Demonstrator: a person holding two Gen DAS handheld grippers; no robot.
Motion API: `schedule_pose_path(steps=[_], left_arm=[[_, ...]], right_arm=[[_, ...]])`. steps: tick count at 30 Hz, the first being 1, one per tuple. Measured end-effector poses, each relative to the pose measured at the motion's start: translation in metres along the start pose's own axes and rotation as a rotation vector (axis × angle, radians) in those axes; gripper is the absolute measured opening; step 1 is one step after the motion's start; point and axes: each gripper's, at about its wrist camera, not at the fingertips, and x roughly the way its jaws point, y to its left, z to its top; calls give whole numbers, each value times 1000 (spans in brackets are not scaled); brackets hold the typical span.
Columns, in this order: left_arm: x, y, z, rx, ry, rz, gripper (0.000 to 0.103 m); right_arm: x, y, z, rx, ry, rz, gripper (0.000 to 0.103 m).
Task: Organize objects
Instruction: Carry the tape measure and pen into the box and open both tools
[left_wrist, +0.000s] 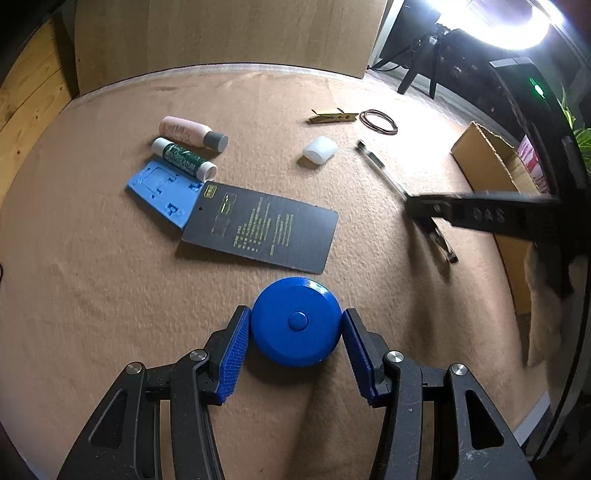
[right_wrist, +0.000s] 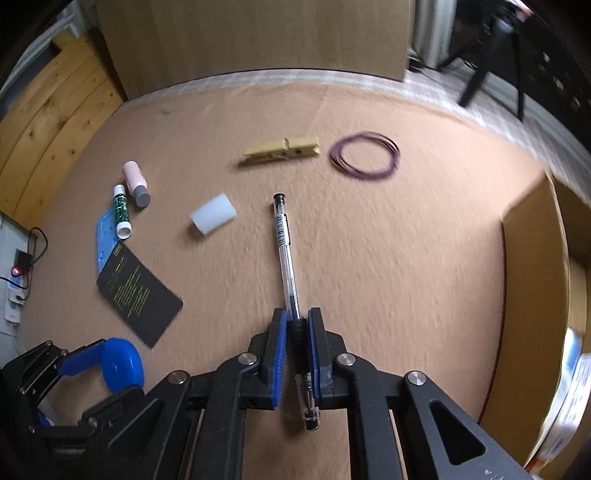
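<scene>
The right gripper is pinched on a pen, its blue pads pressed on the dark grip section low in the centre of the right wrist view. The hold sits near one end, so most of the barrel sticks out ahead. To do this step well, lift straight and slowly, keep the pen level so the long end does not sag or swing, and carry it clear of the clothespin and rubber bands lying beyond it, toward the cardboard box at the right edge, probably the place for it.

The left gripper brackets a round blue tape measure at the bottom centre of the left wrist view. Its left pad touches the case, while the right pad looks just shy of it, though the view is too distorted to be sure. Squeeze across the widest part before lifting.

The pen is slim and clear-bodied, with a barcode label, dark ink inside and a black tip.
</scene>
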Motion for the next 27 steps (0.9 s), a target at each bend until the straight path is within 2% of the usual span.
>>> schedule_pose_path(steps=[10,17,27], left_arm=[[-15,4,-12,-14,-11,-12,54],[-29,-12,-4,13,-41,-35,54],[-43,-66,22,98,-92,-93,54]], right_arm=[[-34,-25,-48,140,-58,83,10],[-74,-36,-61,180,-141,109,10],[-127,-79,-84,236,-246,27,10]])
